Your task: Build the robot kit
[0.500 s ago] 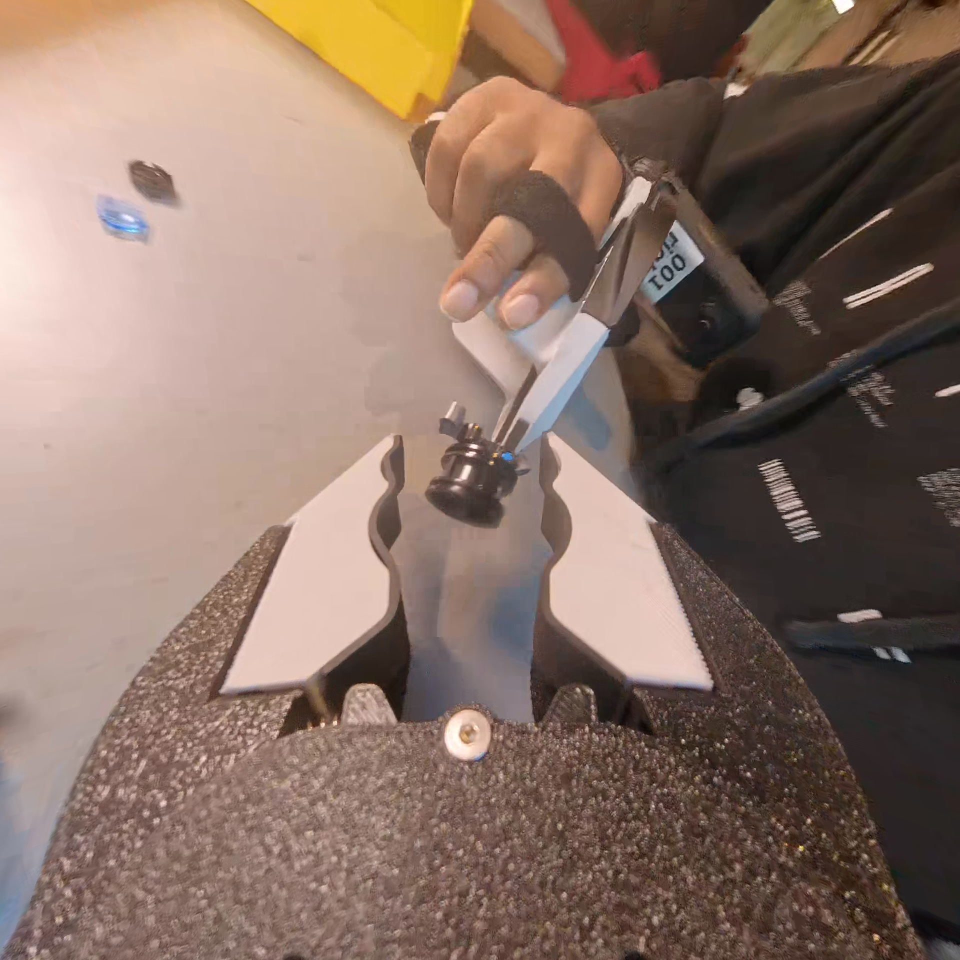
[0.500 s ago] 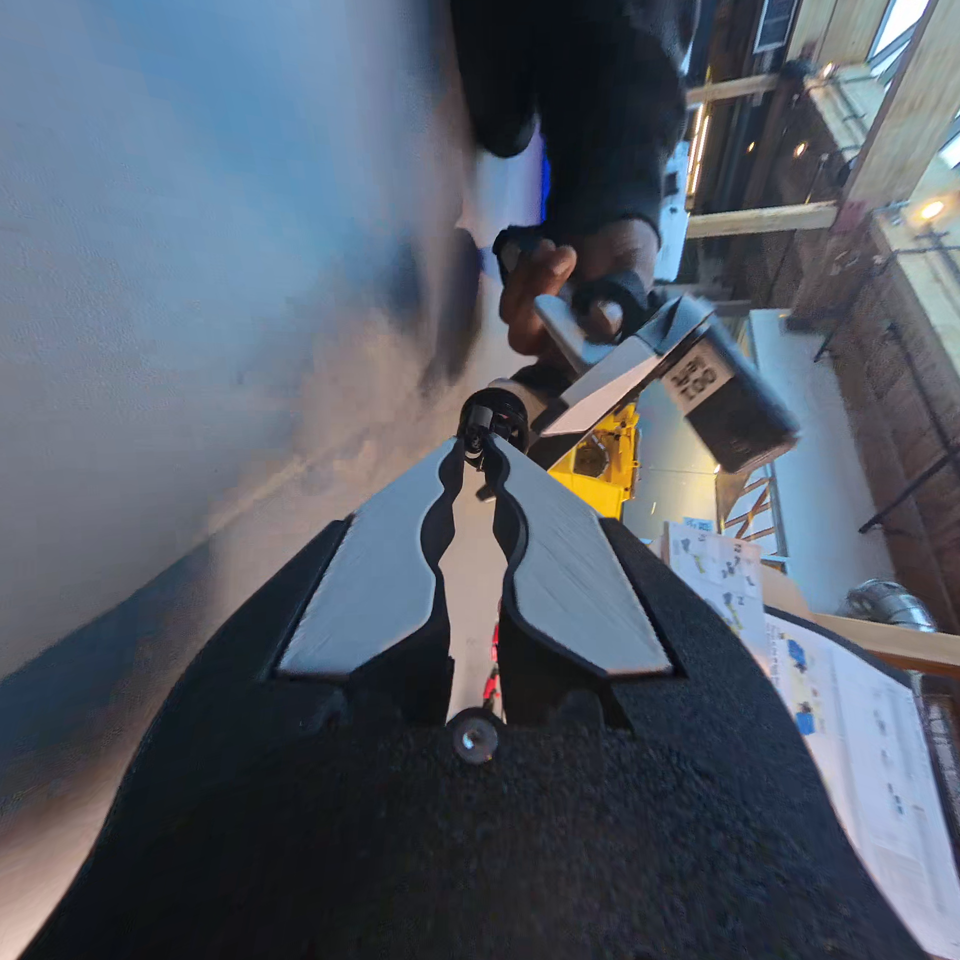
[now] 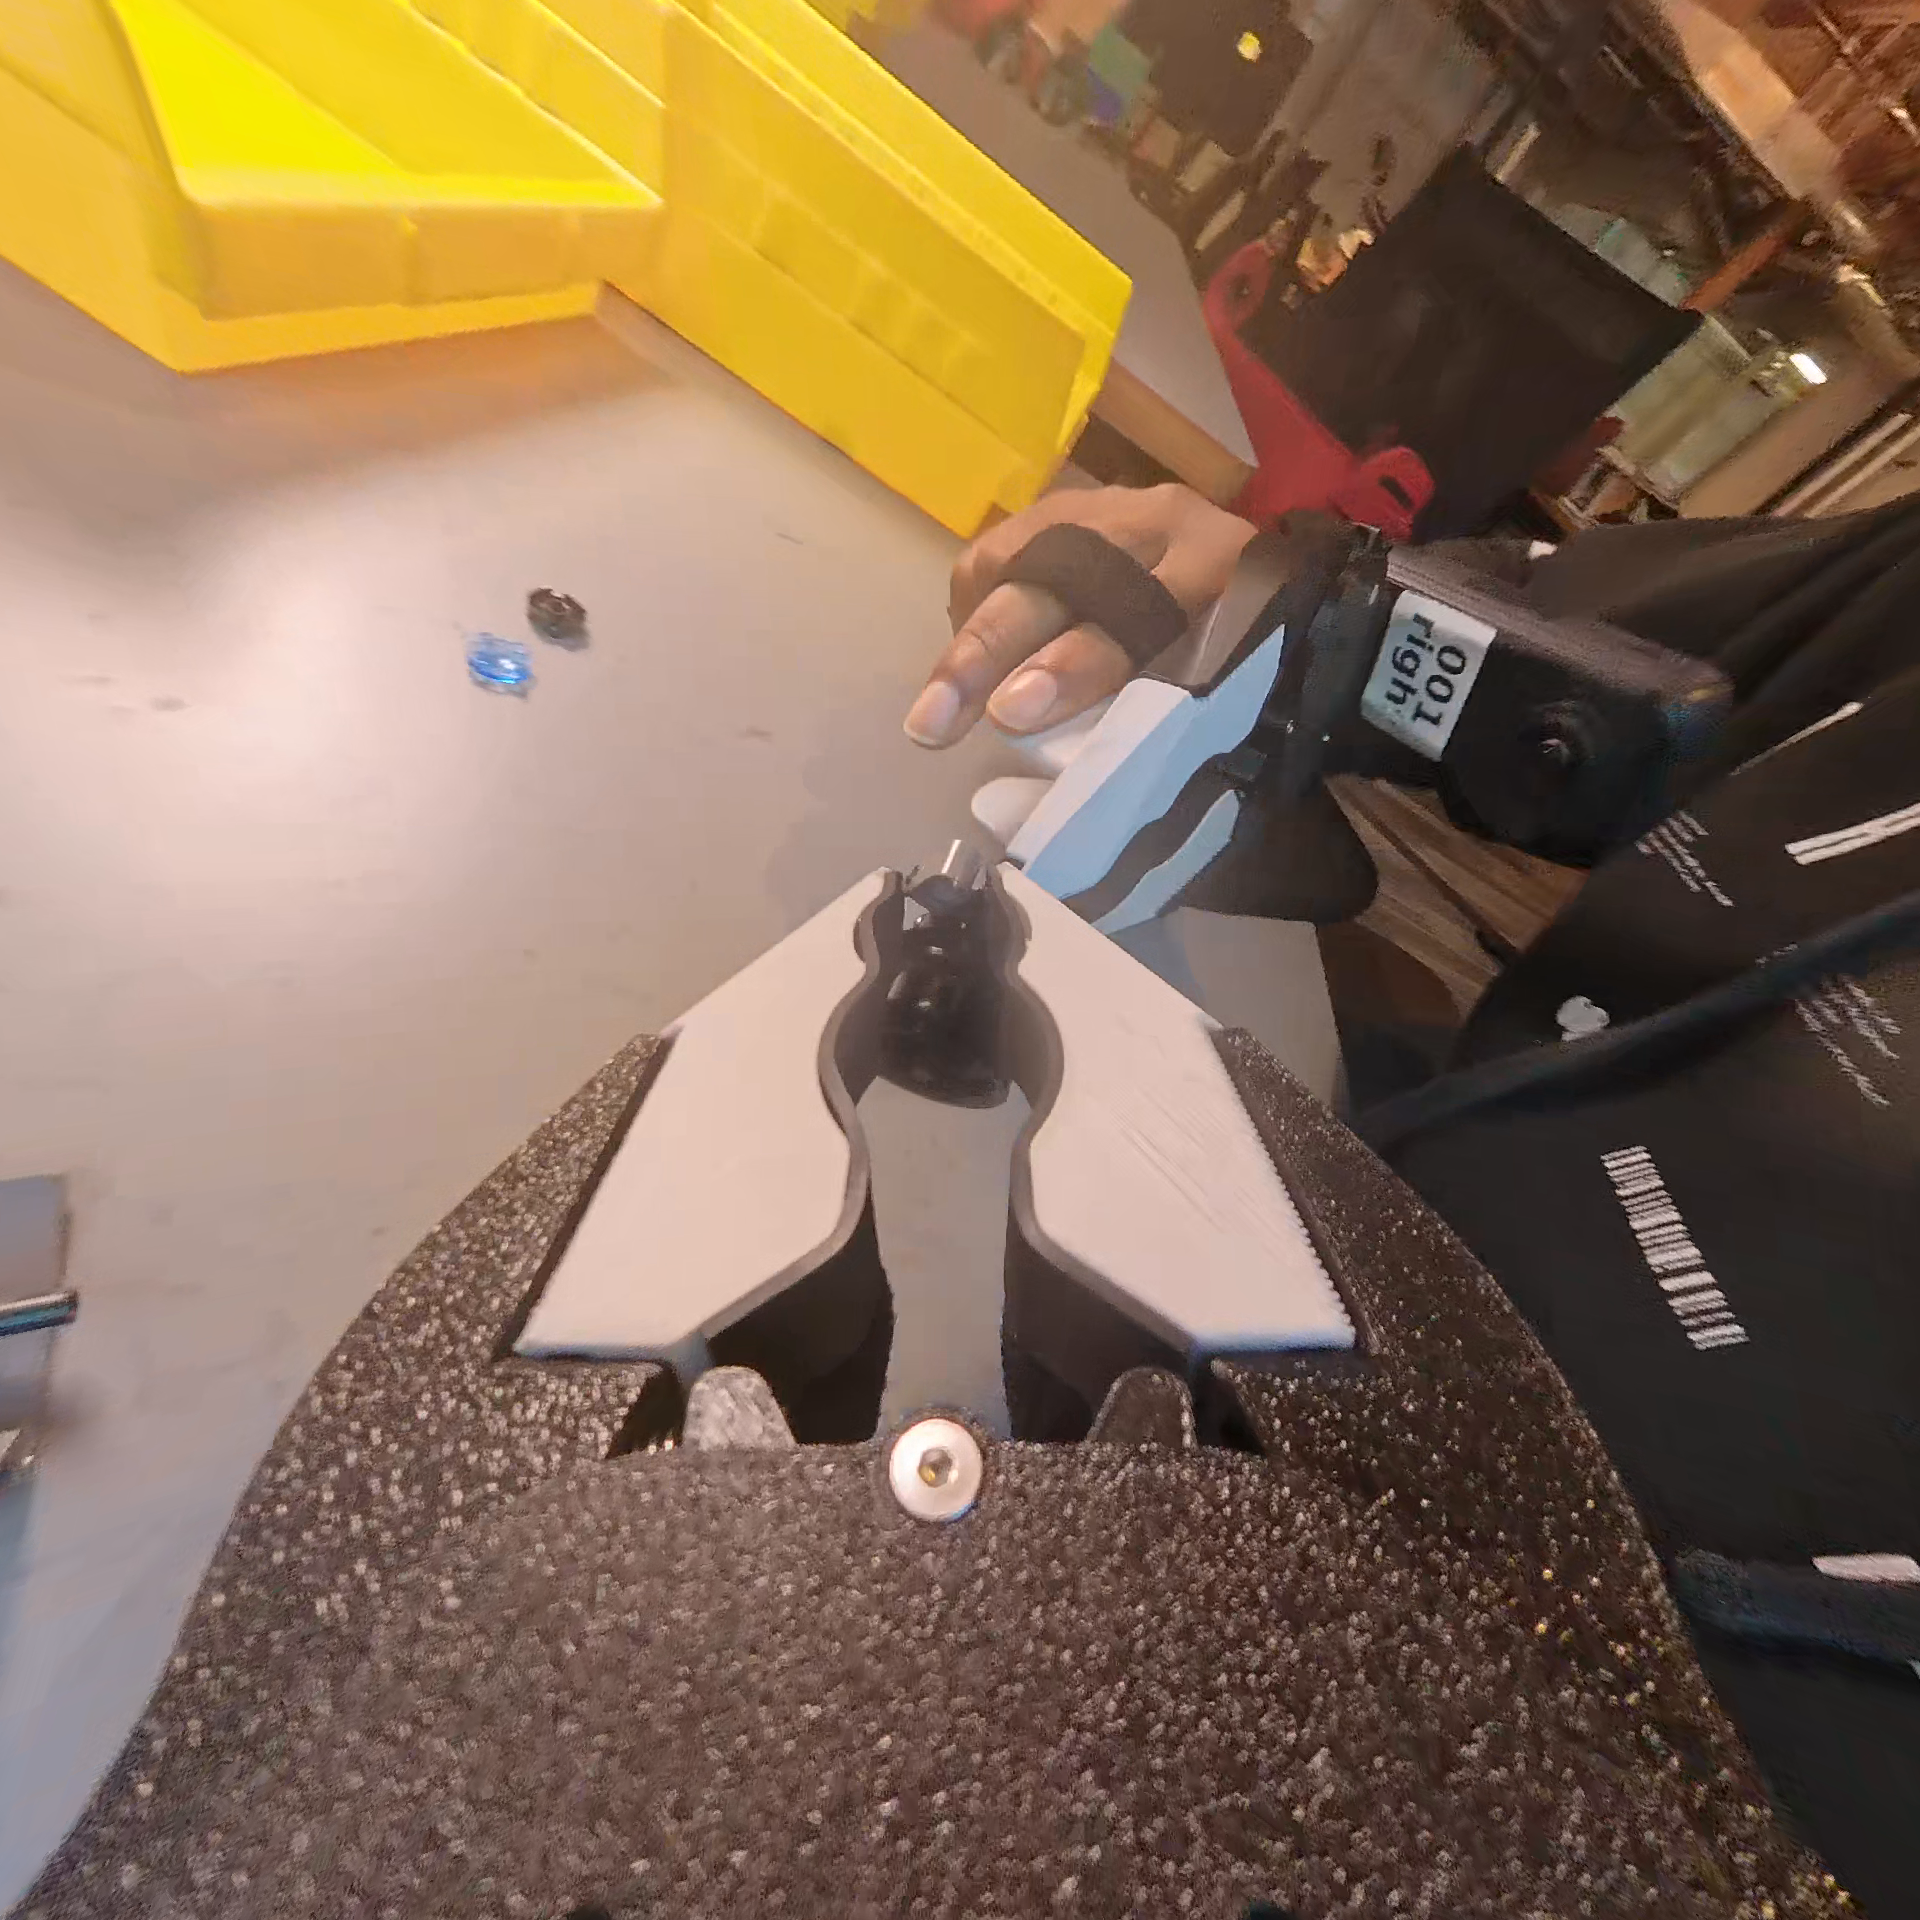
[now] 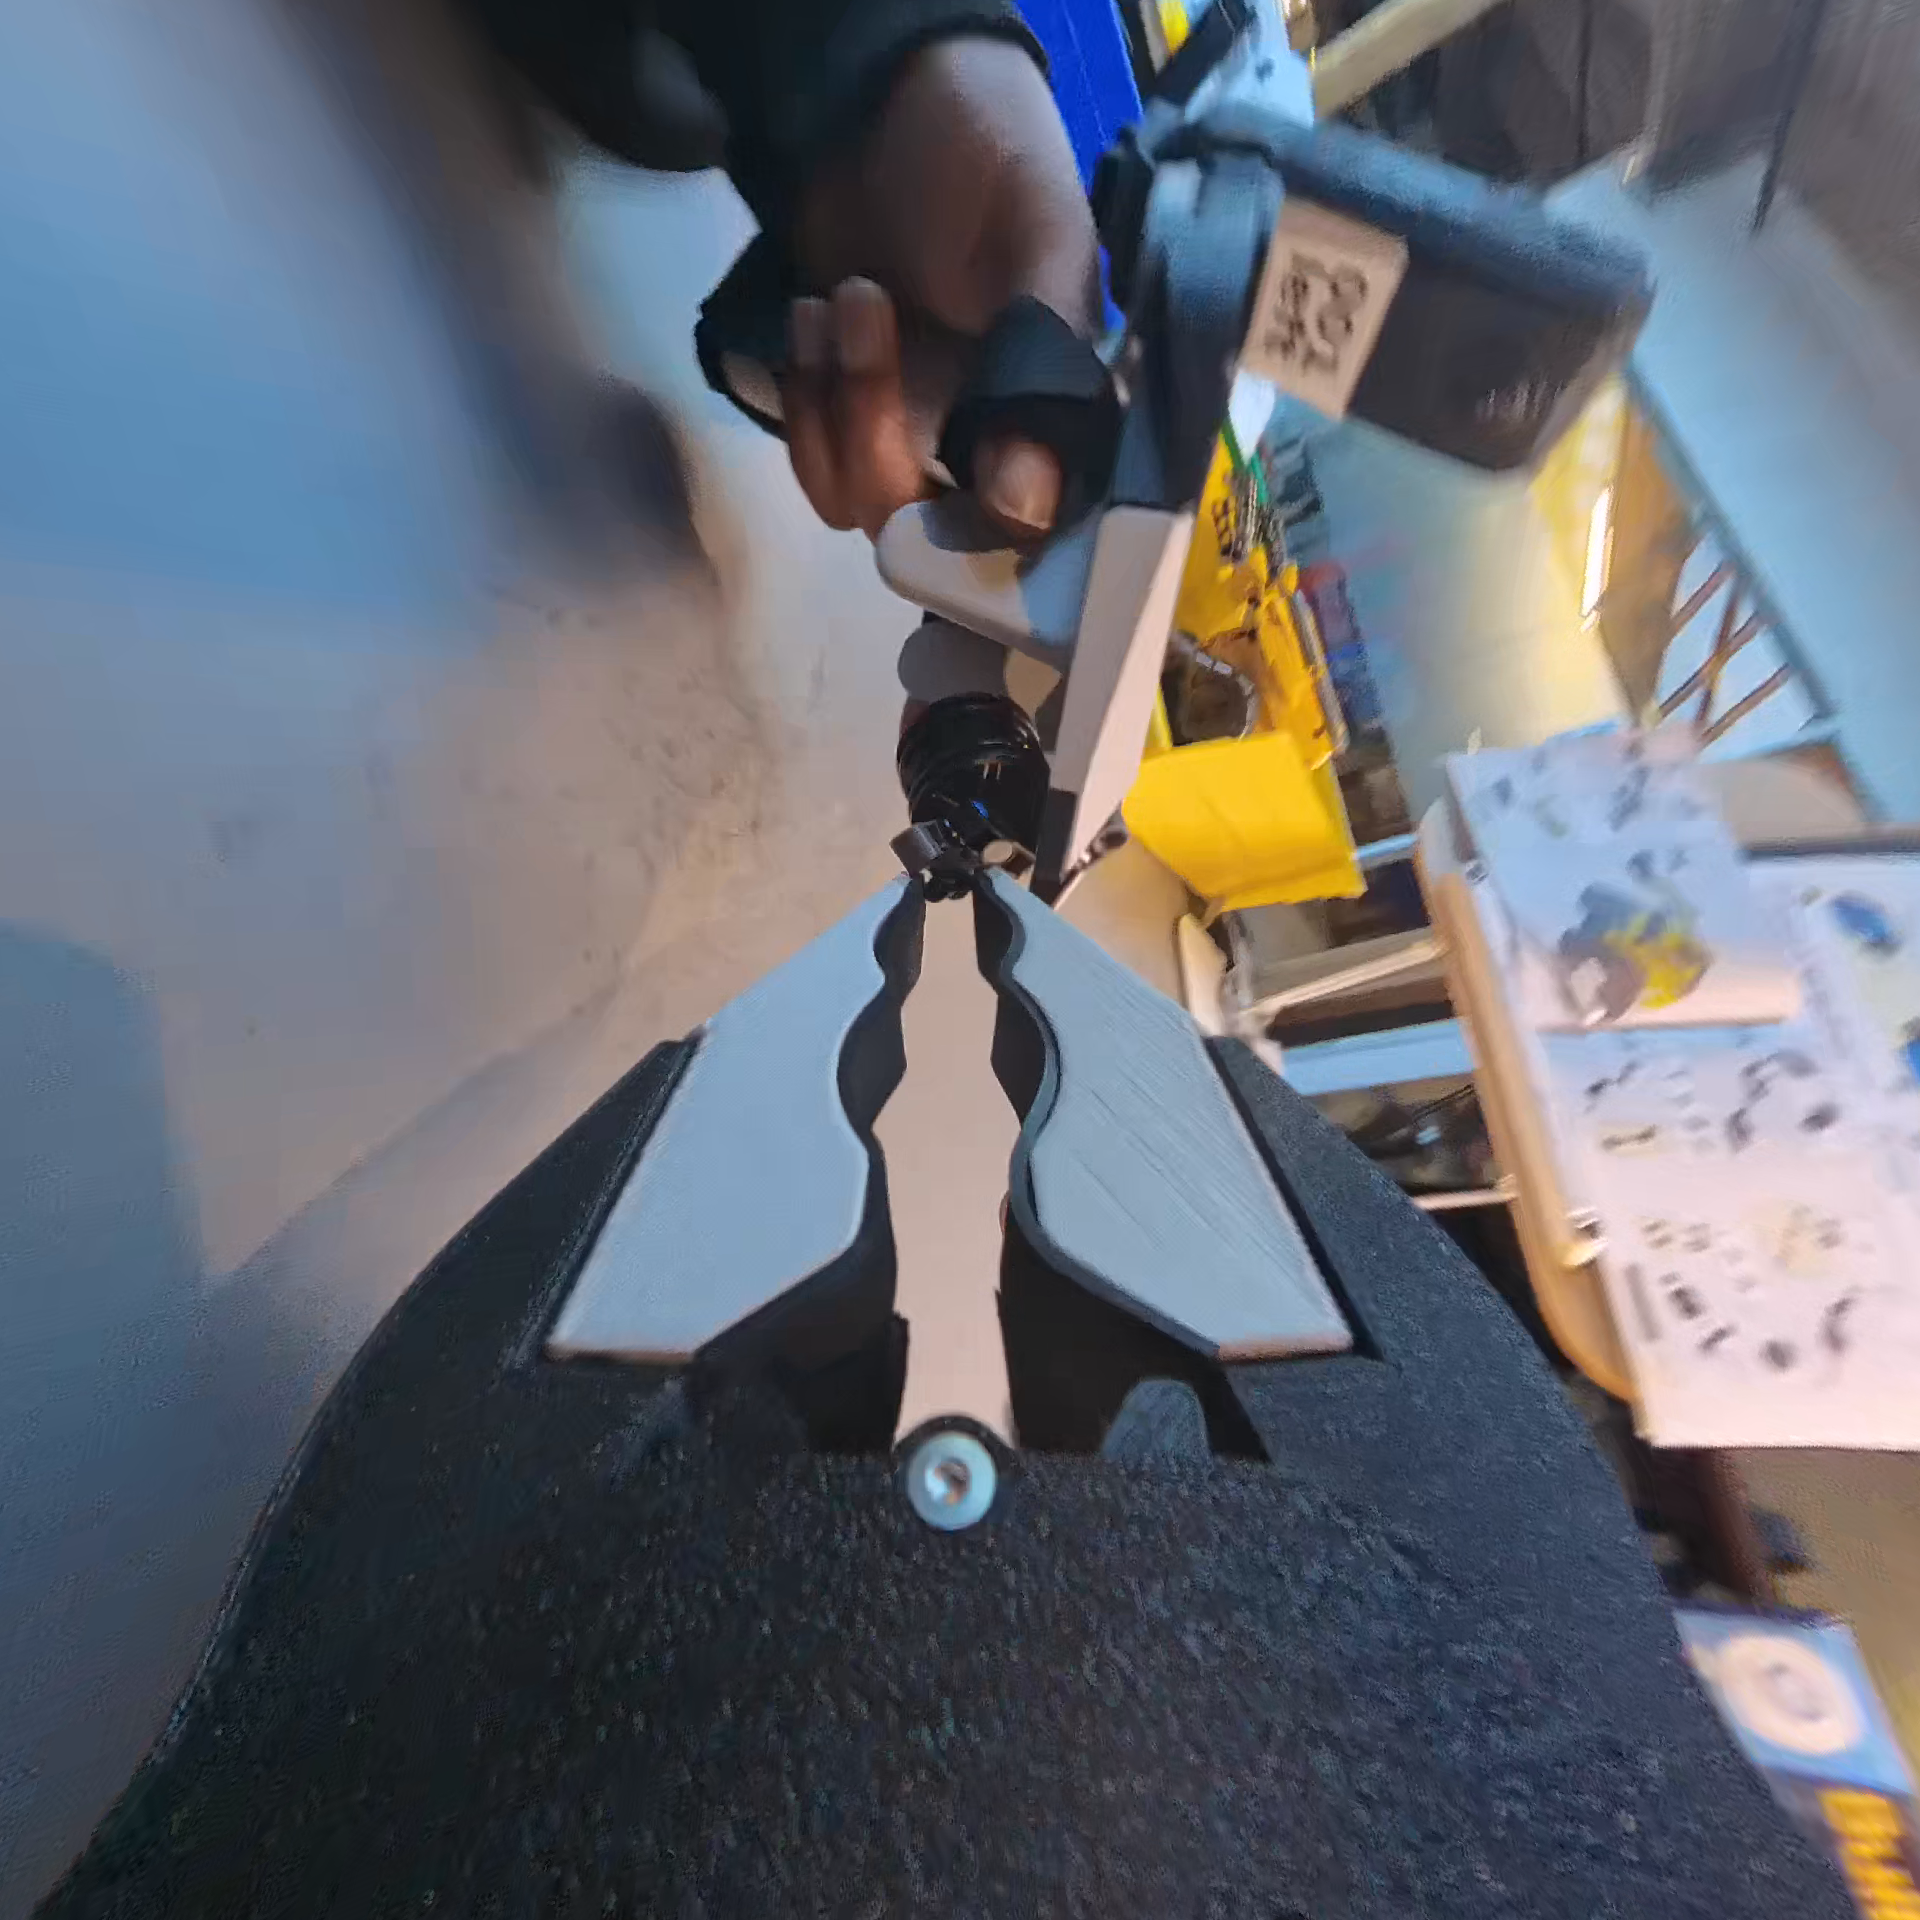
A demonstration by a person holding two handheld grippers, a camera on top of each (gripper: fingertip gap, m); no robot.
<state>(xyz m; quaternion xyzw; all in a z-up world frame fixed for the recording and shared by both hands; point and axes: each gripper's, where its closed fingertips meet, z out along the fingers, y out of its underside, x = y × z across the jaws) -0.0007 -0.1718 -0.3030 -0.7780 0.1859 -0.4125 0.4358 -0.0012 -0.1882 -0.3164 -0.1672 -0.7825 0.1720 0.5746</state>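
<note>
Right now, black ribbed part (image 3: pixel 940 1013): caught between both tools, held up above the grey table (image 3: pixel 312 935).
Left hand-held gripper (image 3: pixel 943 894): closed around the part's ribbed body, grey fingers (image 3: pixel 727 1143) pressing either side.
Right hand-held gripper (image 4: pixel 940 883): pinched narrow on the small stem end of the same part (image 4: pixel 971 774), tips nearly meeting.
Person's hand (image 3: pixel 1049 644): wrapped round the right tool, a black strap over one finger.
Table behind: small black disc (image 3: pixel 556 606) beside a little blue clear piece (image 3: pixel 499 662), well apart from the grippers.
Farther back: yellow bins (image 3: pixel 623 208).
Right side: printed sheets (image 4: pixel 1704 1091), blurred.
</note>
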